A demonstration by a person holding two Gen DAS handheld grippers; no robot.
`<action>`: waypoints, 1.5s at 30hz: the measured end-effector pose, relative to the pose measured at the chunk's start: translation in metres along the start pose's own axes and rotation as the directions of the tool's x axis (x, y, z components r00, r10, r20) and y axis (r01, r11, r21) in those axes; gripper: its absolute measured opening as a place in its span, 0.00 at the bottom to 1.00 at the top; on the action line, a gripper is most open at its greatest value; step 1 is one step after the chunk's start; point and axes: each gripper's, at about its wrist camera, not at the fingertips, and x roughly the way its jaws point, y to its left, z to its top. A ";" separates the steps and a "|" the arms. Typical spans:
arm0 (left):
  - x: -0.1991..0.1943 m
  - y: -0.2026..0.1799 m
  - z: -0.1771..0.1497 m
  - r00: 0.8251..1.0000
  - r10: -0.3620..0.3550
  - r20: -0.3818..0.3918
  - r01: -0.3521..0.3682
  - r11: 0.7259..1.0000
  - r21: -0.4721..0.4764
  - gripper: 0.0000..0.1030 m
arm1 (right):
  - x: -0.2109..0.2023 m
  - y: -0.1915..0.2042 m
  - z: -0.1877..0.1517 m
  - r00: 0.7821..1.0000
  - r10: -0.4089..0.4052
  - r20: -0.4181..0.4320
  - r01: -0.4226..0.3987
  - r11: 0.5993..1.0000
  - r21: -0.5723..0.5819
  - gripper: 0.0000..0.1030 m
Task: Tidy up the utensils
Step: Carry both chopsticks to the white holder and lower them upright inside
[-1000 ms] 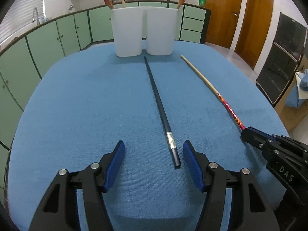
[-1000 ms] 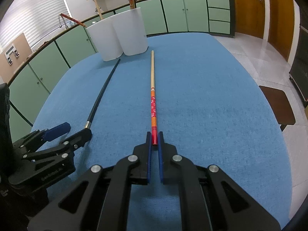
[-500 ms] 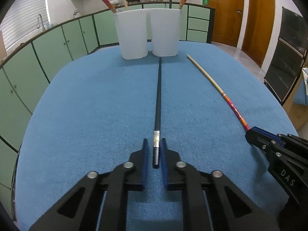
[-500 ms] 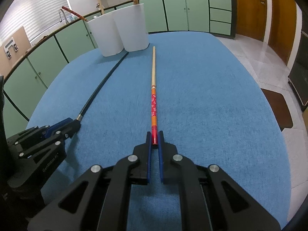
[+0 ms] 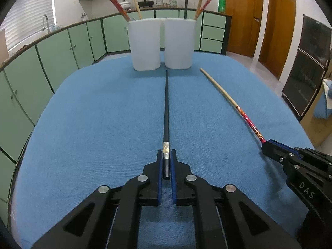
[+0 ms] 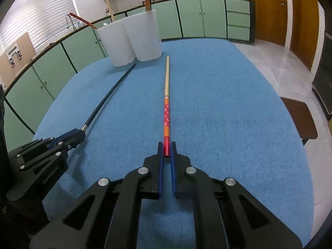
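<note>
left gripper point(image 5: 166, 161) clamped on long black chopstick point(image 5: 166, 108) | right gripper point(image 6: 167, 151) clamped on red-patterned wooden chopstick point(image 6: 166, 112) | both flat on desk, two white plastic cups point(image 5: 145, 45) waiting

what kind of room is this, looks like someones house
Most likely a home kitchen: pale green base cabinets run along the walls under a countertop, a curved metal sink tap stands by the window blinds, and a black cooking pot sits on the far counter.
</note>
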 end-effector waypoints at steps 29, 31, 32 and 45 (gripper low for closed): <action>-0.114 0.027 0.098 0.949 -0.075 0.306 0.075 0.997 0.010 0.06 | -0.107 0.028 0.104 0.962 0.114 0.248 -0.084 0.988 -0.129 0.05; -0.115 0.027 0.107 0.947 -0.083 0.312 0.082 0.996 0.018 0.06 | -0.109 0.032 0.116 0.960 0.125 0.249 -0.088 0.984 -0.154 0.05; -0.115 0.027 0.111 0.945 -0.088 0.315 0.085 0.996 0.022 0.06 | -0.109 0.035 0.123 0.960 0.130 0.249 -0.090 0.982 -0.166 0.05; -0.106 0.033 0.159 0.931 -0.113 0.347 0.103 0.994 0.047 0.06 | -0.115 0.050 0.191 0.947 0.184 0.263 -0.114 0.959 -0.260 0.05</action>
